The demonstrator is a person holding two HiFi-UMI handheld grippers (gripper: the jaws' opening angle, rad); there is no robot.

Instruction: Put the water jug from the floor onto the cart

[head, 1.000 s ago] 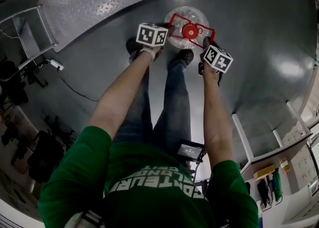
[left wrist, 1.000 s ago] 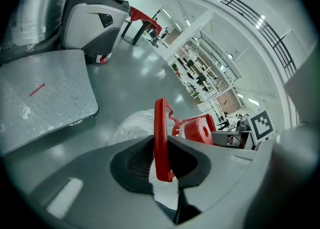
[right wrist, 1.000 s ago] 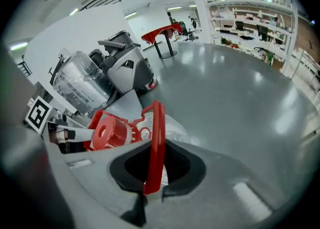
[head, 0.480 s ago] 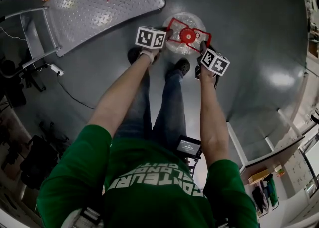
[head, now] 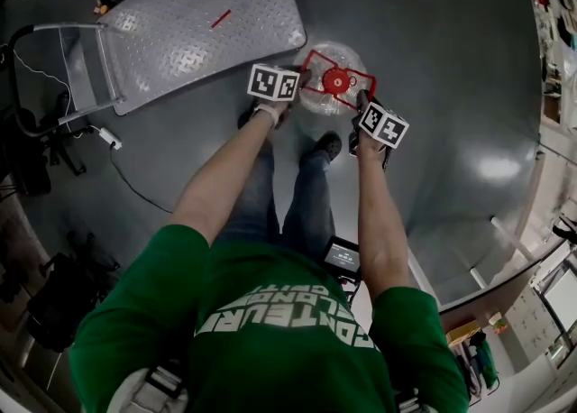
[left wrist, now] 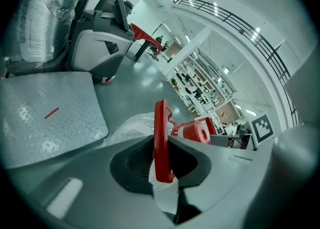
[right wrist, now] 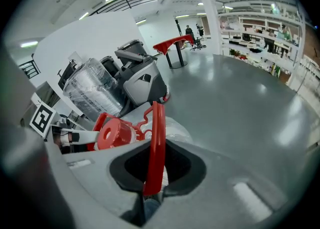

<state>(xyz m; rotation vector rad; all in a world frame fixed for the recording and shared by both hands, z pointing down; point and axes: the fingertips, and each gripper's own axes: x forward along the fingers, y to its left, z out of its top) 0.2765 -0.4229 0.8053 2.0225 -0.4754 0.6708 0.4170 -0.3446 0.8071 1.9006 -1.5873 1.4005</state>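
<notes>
The clear water jug (head: 323, 52) with a red cap (head: 335, 82) hangs from its red handle frame (head: 352, 73), just off the near right corner of the steel cart (head: 194, 28). My left gripper (head: 303, 68) is shut on the frame's left bar (left wrist: 160, 143). My right gripper (head: 363, 97) is shut on the right bar (right wrist: 154, 148). Both bars stand upright between the dark pads. The red cap (left wrist: 196, 132) and the jug's shoulder (left wrist: 131, 125) show past the left jaws. Past the right jaws the cap (right wrist: 114, 133) shows too.
The cart's tubular handle (head: 50, 46) stands at its left end. A cable with a plug (head: 105, 139) lies on the grey floor. A grey floor machine (left wrist: 100, 38) and wrapped stacked jugs (right wrist: 92, 90) stand beyond the cart. Shelving (head: 550, 5) lines the right side.
Both grippers have risen together with the jug's handle frame in them, and the jug has come up with them. More of the cart now shows at the upper left.
</notes>
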